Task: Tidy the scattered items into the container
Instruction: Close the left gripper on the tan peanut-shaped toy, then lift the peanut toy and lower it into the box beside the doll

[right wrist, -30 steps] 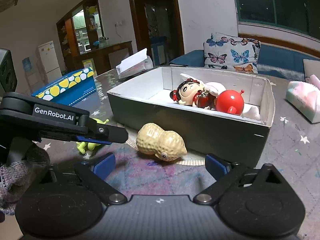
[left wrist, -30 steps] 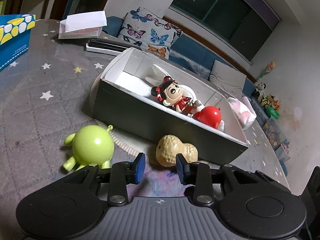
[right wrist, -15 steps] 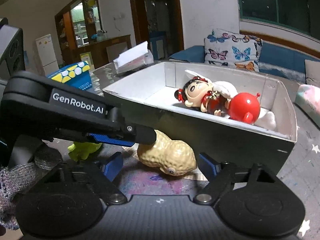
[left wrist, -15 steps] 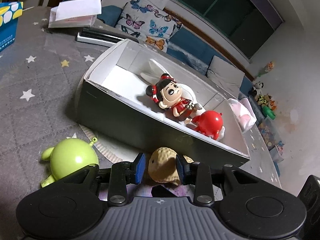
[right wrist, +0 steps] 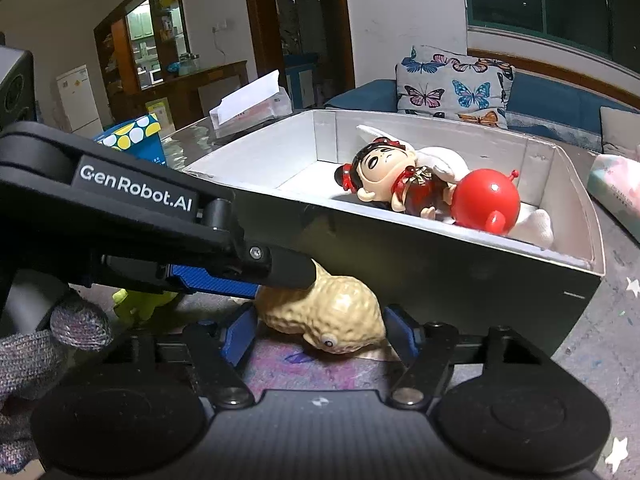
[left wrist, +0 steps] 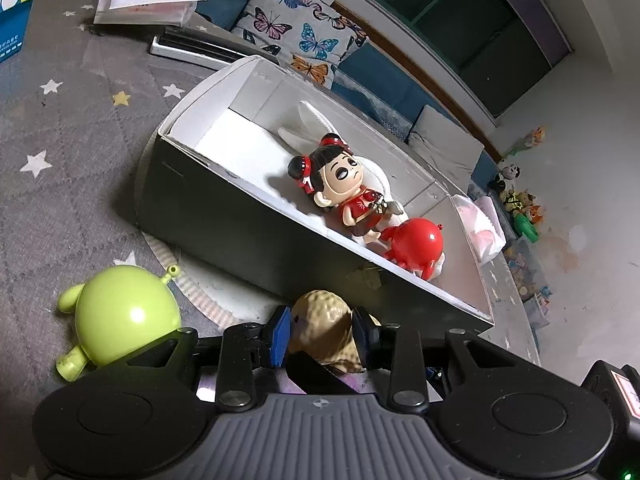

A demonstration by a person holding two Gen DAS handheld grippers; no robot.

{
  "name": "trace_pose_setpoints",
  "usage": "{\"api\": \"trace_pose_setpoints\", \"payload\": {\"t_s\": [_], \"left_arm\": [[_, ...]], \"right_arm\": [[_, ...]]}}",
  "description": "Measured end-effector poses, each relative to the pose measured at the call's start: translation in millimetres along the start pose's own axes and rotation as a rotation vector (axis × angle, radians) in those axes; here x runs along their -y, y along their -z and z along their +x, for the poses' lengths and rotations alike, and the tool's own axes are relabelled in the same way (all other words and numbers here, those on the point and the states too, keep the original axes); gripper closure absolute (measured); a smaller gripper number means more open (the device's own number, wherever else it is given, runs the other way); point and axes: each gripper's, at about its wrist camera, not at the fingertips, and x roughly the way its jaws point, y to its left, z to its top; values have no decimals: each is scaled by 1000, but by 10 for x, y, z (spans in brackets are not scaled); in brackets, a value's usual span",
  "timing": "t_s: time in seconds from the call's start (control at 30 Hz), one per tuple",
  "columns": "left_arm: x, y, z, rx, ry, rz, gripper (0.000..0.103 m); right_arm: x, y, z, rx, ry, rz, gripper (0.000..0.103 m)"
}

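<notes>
A tan peanut toy lies on the table just in front of the dark open box. My left gripper has its blue pads on both sides of the peanut, shut on it. In the right wrist view the peanut sits between my right gripper's wide-open fingers, with the left gripper's arm crossing above. A green round toy lies left of the peanut. In the box lie a doll in red and a red round toy.
A blue spotted tissue box and a paper-topped box stand at the far left of the star-patterned tablecloth. A pink tissue pack lies right of the box. A butterfly cushion sits on the sofa behind.
My left gripper moved forward and closed its fingers around the peanut toy. My right gripper also moved closer to the peanut and stayed open.
</notes>
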Motion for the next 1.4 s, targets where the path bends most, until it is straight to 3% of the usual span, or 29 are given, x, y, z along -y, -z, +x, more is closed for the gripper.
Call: {"api": "trace_pose_setpoints", "payload": {"t_s": [0.37,0.6,0.93,1.2,1.4], "left_arm": [[50,58,-91,6,4,0,68],[208,51,-324,50,39,20,68],[497,-350,-466,141,94,49,68],[462,-715,-131,116,74,27,68],[352,-809,163,54,47,10,68]], "right_arm": [[-39,18,-143,19,-1,-40,33],[-77,-37,-413,80,1,-71,33],[15,-473,-591,185,11,-93,34],[261,-802,-210,128,-16,-48,35],[455,-849,95,47,-45,7,36]]}}
